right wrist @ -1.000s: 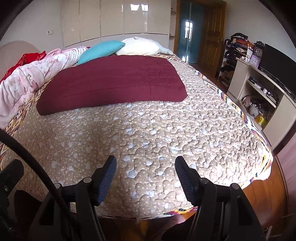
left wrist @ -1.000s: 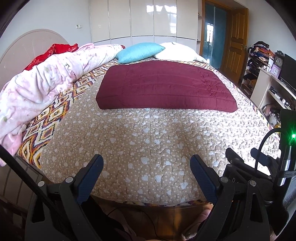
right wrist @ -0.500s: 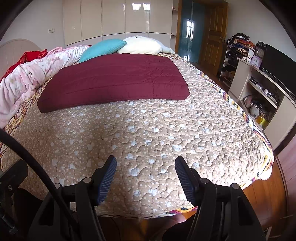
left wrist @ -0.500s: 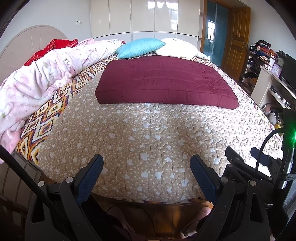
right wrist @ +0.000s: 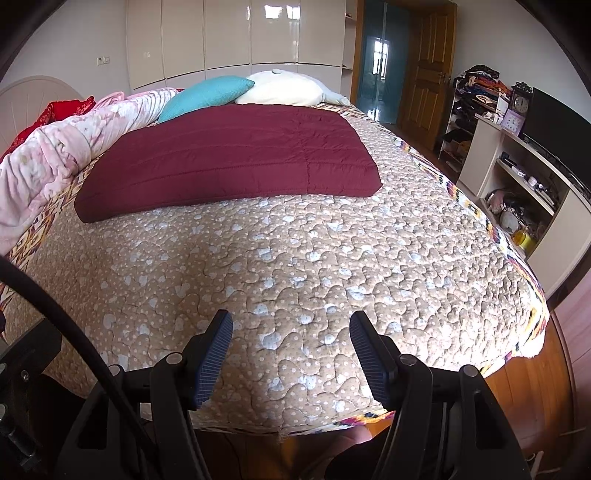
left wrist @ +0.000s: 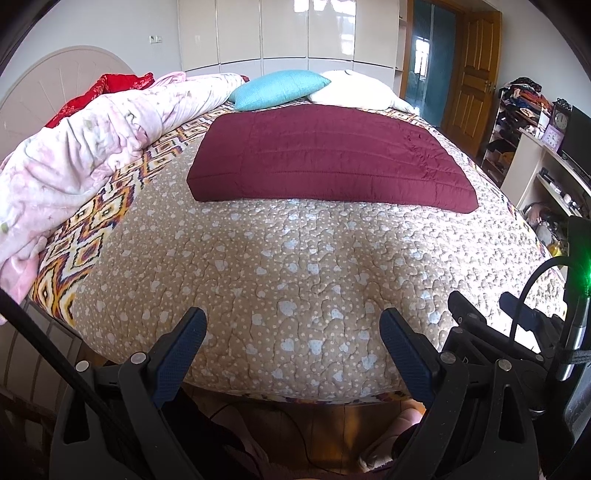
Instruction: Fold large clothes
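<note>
**A:** Bedroom, seen from the foot of a bed point(left wrist: 295, 266) under a tan quilt with pale hearts. Where does your garment lie?

**B:** You find the maroon garment point(left wrist: 325, 162) folded flat into a broad rectangle on the far half of the quilt, its near edge straight, well apart from both tools. In the right view the same garment point(right wrist: 229, 158) sits left of centre.

**A:** And your tools?

**B:** Your left gripper point(left wrist: 291, 341) hangs over the near edge of the bed, jaws spread wide, nothing between the blue pads. Your right gripper point(right wrist: 290, 345) hangs likewise, jaws parted somewhat less, also empty. Neither touches the quilt, as far as can be seen. The right gripper point(left wrist: 517, 321) also shows at the lower right of the left view.

**A:** What surrounds the garment?

**B:** Just beyond it lie a teal pillow point(left wrist: 277, 88) and a white pillow point(left wrist: 354, 88). Along the left side runs a bunched pink duvet point(left wrist: 81, 147), with a red cloth point(left wrist: 110, 86) behind it. Glossy wardrobe doors point(left wrist: 295, 33) line the back wall; a wooden door point(left wrist: 476, 70) stands at right, then cluttered shelves point(right wrist: 472, 107), a clock point(right wrist: 521, 101) and a dark screen point(right wrist: 554, 125).
</note>
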Motion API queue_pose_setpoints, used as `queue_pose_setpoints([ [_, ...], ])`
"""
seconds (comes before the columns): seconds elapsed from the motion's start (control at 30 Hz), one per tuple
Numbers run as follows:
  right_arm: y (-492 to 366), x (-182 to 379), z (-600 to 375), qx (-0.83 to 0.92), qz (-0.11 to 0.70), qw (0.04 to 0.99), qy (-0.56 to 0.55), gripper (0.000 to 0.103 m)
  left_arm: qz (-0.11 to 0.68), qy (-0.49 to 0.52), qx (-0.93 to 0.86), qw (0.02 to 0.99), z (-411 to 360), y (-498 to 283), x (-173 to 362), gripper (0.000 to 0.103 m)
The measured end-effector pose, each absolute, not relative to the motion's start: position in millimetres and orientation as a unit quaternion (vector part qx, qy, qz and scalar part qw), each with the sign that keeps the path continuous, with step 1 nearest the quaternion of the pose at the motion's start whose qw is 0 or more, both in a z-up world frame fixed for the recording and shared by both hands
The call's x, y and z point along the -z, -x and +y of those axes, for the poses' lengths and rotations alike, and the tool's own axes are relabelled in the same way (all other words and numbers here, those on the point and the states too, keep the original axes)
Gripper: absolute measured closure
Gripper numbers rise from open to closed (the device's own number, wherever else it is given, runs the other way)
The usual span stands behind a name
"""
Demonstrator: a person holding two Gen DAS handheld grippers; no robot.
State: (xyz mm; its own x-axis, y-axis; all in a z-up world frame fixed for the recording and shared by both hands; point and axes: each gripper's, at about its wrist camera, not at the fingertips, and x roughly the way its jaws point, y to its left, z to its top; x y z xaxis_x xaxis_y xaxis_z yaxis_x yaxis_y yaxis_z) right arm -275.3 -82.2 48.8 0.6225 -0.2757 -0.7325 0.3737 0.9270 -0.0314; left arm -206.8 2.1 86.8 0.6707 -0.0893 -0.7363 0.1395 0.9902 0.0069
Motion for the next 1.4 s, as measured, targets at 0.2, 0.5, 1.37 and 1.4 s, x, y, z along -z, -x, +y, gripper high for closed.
queue_pose_setpoints([
  [0.2,274.4,-47.5,-82.9,0.179,0.396,0.899,-0.060,0.034,0.408,-0.029,0.066,0.910,4.5,204.5,-84.4,0.009],
  [0.5,274.4,-46.7,-82.3,0.178,0.398,0.898,-0.060,0.033,0.415,-0.029,0.069,0.907,5.5,202.4,-82.2,0.009],
  [1.37,274.3,-44.1,-80.0,0.177,0.399,0.898,-0.060,0.033,0.421,-0.026,0.070,0.904,8.8,201.3,-75.8,0.009],
  [1.4,274.3,-43.7,-79.6,0.177,0.399,0.898,-0.060,0.033,0.421,-0.025,0.070,0.904,8.9,201.7,-75.5,0.009],
])
